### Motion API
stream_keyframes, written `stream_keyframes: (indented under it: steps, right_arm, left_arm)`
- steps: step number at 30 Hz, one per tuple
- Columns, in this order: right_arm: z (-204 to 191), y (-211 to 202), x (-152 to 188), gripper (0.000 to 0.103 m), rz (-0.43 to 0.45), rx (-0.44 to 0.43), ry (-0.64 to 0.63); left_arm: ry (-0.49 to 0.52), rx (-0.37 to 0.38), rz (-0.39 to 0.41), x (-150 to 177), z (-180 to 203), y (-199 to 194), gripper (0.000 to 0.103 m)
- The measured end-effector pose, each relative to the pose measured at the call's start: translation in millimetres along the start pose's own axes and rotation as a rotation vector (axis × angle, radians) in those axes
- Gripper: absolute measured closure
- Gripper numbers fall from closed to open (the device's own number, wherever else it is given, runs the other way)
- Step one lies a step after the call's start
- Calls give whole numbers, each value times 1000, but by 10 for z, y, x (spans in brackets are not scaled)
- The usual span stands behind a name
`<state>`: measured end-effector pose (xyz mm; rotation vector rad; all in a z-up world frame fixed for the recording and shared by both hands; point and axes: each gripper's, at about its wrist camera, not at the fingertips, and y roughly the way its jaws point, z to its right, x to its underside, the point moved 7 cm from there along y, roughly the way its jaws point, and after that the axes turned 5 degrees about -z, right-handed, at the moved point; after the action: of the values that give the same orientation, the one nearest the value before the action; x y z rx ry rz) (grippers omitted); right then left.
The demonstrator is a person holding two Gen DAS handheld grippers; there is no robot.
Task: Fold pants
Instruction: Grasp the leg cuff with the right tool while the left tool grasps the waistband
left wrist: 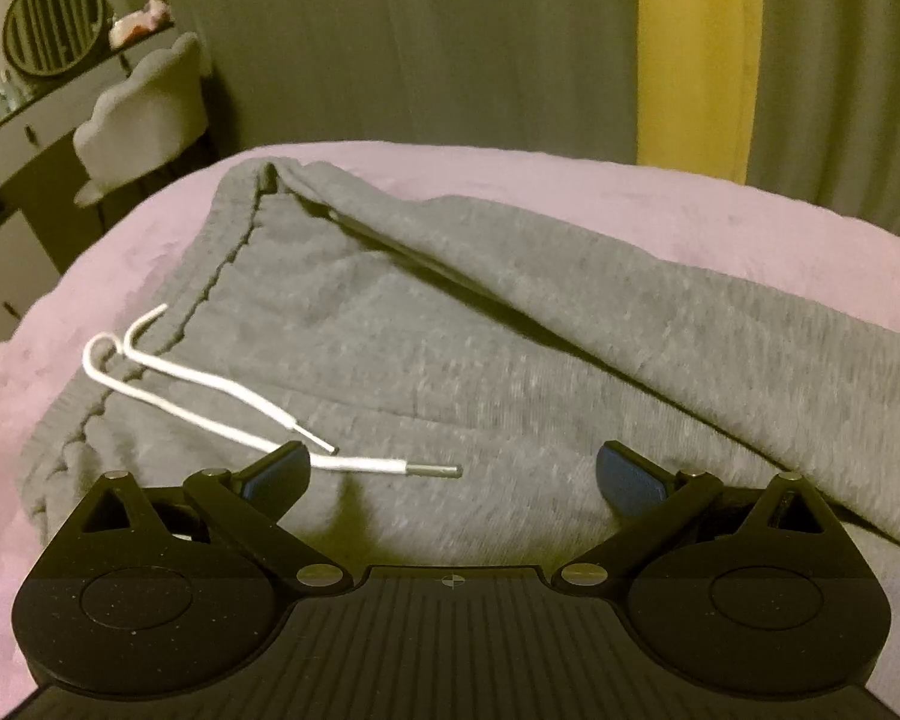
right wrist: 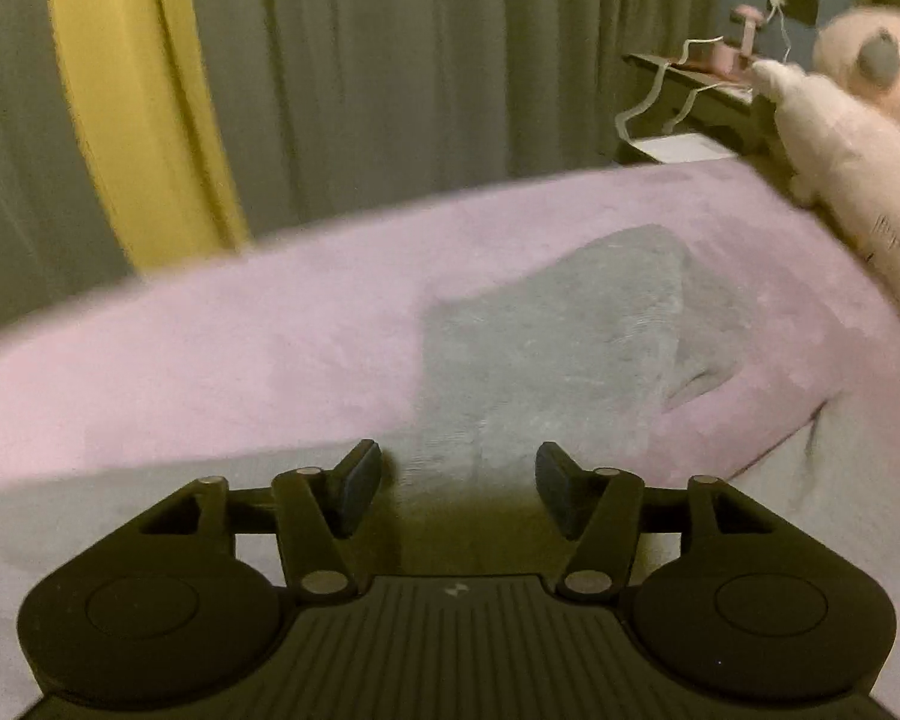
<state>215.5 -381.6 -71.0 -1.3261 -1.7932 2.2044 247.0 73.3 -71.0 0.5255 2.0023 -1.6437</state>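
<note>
Grey sweatpants (left wrist: 450, 336) lie on a pink blanket (left wrist: 24, 396), with the waistband at the left and one leg folded over the other. A white drawstring (left wrist: 210, 390) trails from the waistband toward my left gripper (left wrist: 450, 471), which is open and empty just above the hip area. In the right wrist view the leg end of the pants (right wrist: 570, 324) lies on the blanket (right wrist: 210, 372). My right gripper (right wrist: 459, 480) is open and empty over the near part of that leg.
A white chair (left wrist: 144, 114) and a dresser with a round mirror (left wrist: 54, 24) stand at the far left. Grey and yellow curtains (right wrist: 120, 90) hang behind the bed. A plush toy (right wrist: 858, 138) lies at the right edge, by a nightstand (right wrist: 690, 84).
</note>
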Motion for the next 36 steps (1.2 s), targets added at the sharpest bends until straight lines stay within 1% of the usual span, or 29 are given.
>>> stream_keyframes:
  steps: [1,2,3,4,6,8,10,12,14,15,16,17,18,21,23,25,26,27,29,31,33,35,36]
  right_arm:
    - [-15,139,1,37,-35,32,-22]
    - [-14,228,-1,37,-43,53,-34]
    - [10,264,-13,46,-21,62,-25]
    - [39,266,-42,67,-15,61,-1]
    - [146,201,-102,89,-13,59,49]
    - [323,85,-89,92,-21,-16,136]
    - [537,-34,-66,93,-18,-91,233]
    - [741,-309,15,95,33,-154,313]
    - [973,-647,131,96,101,-164,360]
    - [1150,-868,256,96,146,-152,387]
    - [1303,-1005,368,96,167,-154,416]
    - [1446,-1090,500,96,169,-163,439]
    - [1570,-1114,661,96,153,-156,458]
    - [1753,-882,1134,96,33,-58,406]
    - [1809,-746,1315,95,13,-35,409]
    - [1833,-568,1423,94,-8,-44,429]
    - [1834,-532,1424,94,-8,-54,438]
    - [1835,-555,1404,94,-1,-60,437]
    - [1823,-538,1395,94,-5,-65,426]
    - [1857,-540,1425,93,1,-86,449]
    - [1885,-534,1466,92,6,-120,495]
    - [1881,-541,1502,92,9,-145,521]
    - [1894,-531,1506,88,13,-154,527]
  left_arm:
    - [-7,7,-5,-1,-5,19,0]
    - [-12,13,-10,4,-3,29,0]
    - [-20,21,-18,5,-11,57,0]
    - [-25,27,-24,5,-15,73,0]
    - [-38,40,-31,4,-25,94,0]
    - [-47,47,-34,-1,-38,101,0]
    - [-50,47,-30,-7,-54,88,0]
    - [-58,41,-25,-13,-79,73,0]
    - [-73,34,-22,-22,-109,64,0]
    - [-81,33,-19,-24,-113,50,0]
    - [-91,36,-13,-31,-120,34,0]
    - [-97,42,-7,-32,-115,9,0]
    - [-101,53,-1,-36,-105,-13,0]
    - [-102,86,15,-44,-72,-88,0]
    - [-110,94,27,-71,-91,-114,0]
    - [-142,105,36,-125,-166,-112,0]
    - [-161,113,32,-147,-206,-101,0]
    - [-183,123,20,-182,-261,-72,0]
    - [-235,128,-27,-256,-402,30,0]
    - [-267,134,-59,-357,-521,144,0]
    - [-266,138,-66,-474,-605,226,0]
    - [-250,139,-56,-598,-641,283,0]
    - [-241,146,-52,-670,-644,327,0]
